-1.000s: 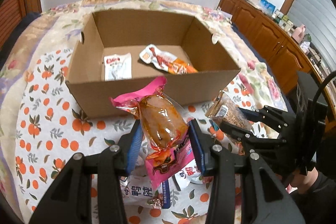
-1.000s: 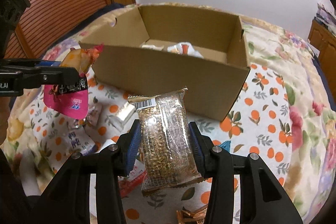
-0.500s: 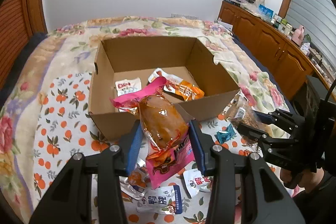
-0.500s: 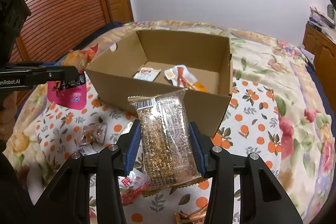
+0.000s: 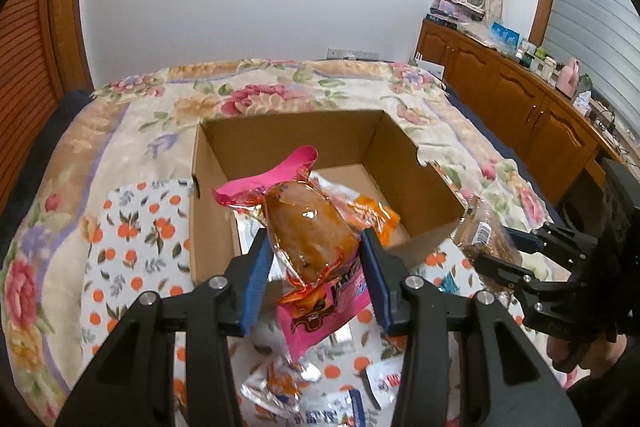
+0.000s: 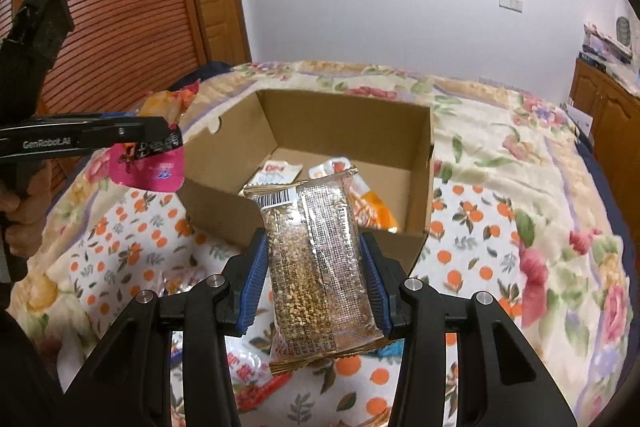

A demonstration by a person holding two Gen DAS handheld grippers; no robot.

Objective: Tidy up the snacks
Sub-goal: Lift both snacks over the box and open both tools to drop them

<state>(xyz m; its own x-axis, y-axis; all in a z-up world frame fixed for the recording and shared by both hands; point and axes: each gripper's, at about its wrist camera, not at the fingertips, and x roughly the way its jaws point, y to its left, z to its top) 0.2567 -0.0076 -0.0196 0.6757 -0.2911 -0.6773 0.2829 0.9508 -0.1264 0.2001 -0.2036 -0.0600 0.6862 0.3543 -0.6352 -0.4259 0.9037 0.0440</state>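
Two loads midair: left hand-held gripper (image 5: 316, 263) clamped on pink meat packet (image 5: 310, 239), right hand-held gripper (image 6: 316, 267) clamped on sesame bar (image 6: 316, 259), both before cardboard box (image 6: 420, 147) on bed (image 6: 520, 187). Box holds few packets; several remain on bedspread.

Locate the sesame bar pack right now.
The sesame bar pack is clamped between the right gripper pads, held above the bedspread just short of the cardboard box near wall. The left wrist view shows it at right, beside the box's corner.
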